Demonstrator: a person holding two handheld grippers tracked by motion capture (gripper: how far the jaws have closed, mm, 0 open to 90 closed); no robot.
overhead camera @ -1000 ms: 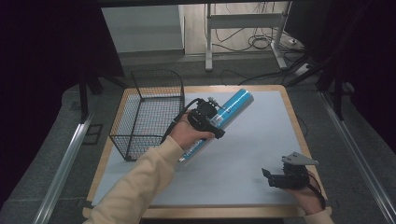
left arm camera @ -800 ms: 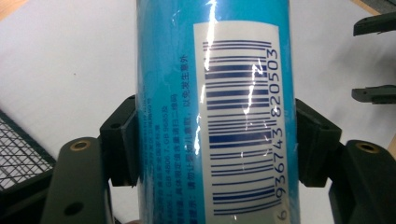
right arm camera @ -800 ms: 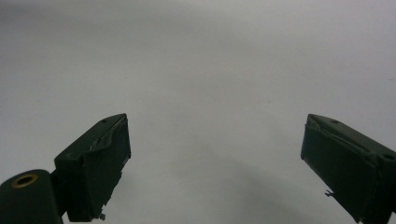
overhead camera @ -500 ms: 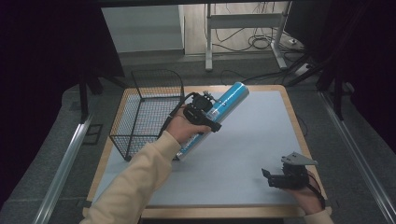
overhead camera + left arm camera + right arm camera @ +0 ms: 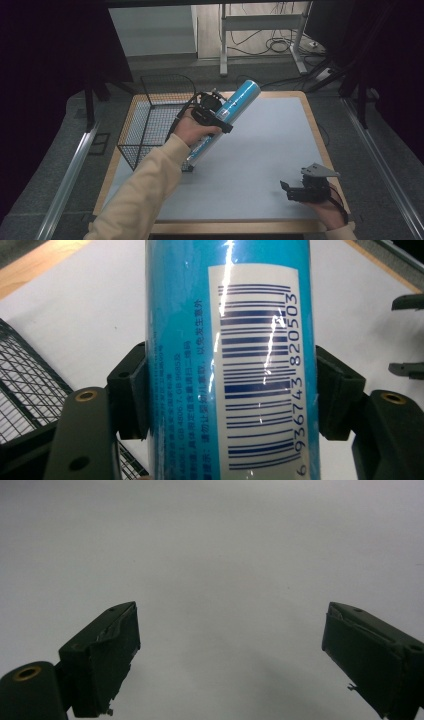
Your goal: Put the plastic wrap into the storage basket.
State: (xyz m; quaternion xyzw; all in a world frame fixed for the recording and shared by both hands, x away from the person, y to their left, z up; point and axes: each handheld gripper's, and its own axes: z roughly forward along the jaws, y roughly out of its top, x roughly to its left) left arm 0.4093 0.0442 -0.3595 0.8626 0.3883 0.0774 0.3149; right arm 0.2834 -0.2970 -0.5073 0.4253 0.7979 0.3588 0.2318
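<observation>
Now left gripper squeezes tall blue spray can at middle, tilted in air beside wire basket, likely to drop it in. Right gripper rests on table, jaws wide, holding nothing.

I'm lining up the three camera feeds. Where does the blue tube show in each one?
High view: blue tube upper middle, tilted, gripped by the left gripper beside the wire basket.
Left gripper view: blue tube at centre, barcode facing, clamped between both jaws.
Right gripper view: not in it.
Shared landmark: the grey table mat.
</observation>
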